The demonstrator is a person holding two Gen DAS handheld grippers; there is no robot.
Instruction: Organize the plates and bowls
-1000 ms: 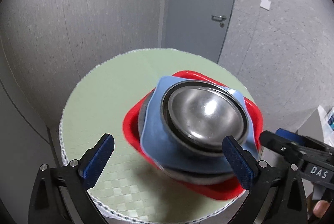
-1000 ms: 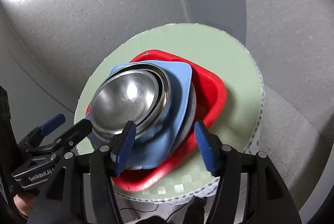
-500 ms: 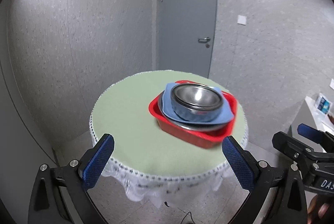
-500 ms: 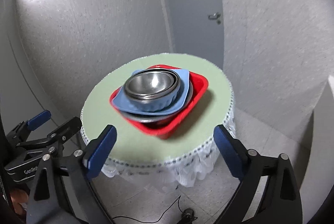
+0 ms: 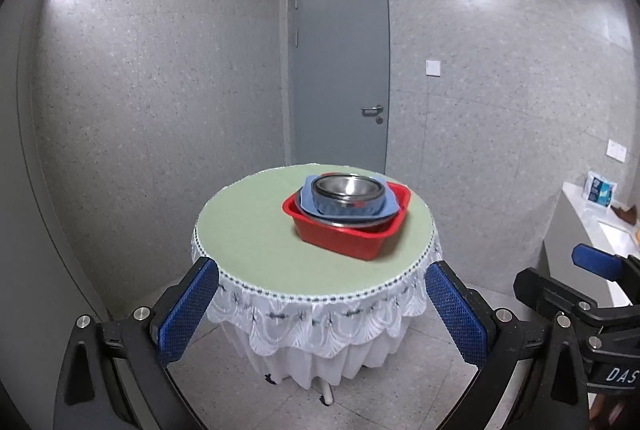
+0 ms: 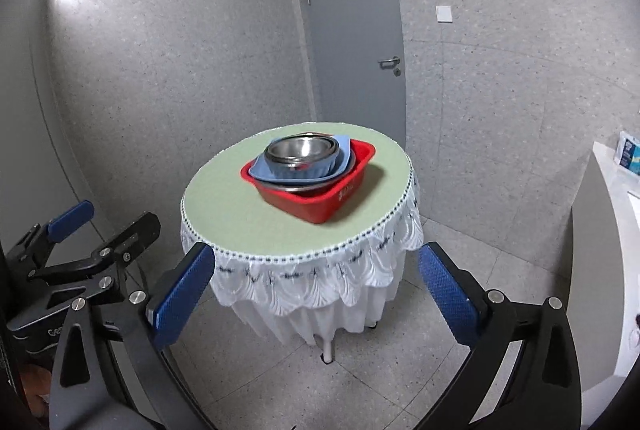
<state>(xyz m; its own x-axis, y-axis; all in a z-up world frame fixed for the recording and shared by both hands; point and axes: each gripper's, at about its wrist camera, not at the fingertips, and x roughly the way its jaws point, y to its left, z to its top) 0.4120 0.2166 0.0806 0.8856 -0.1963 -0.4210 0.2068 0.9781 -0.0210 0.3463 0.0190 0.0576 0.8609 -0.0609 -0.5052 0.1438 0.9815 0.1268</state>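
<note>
Left wrist view: the left gripper [image 5: 322, 304] is spread and empty, well back from the round worktop [image 5: 248, 230], where the steel bowl [image 5: 347, 193] tops a blue dish [image 5: 394, 198] nested in the red tub [image 5: 340, 236]. The step in hand looks like withdrawal; keep it clear.

Right wrist view: the right gripper [image 6: 316, 288], whose jaws have just been opening, is spread with nothing between them; the stack sits centred.
</note>
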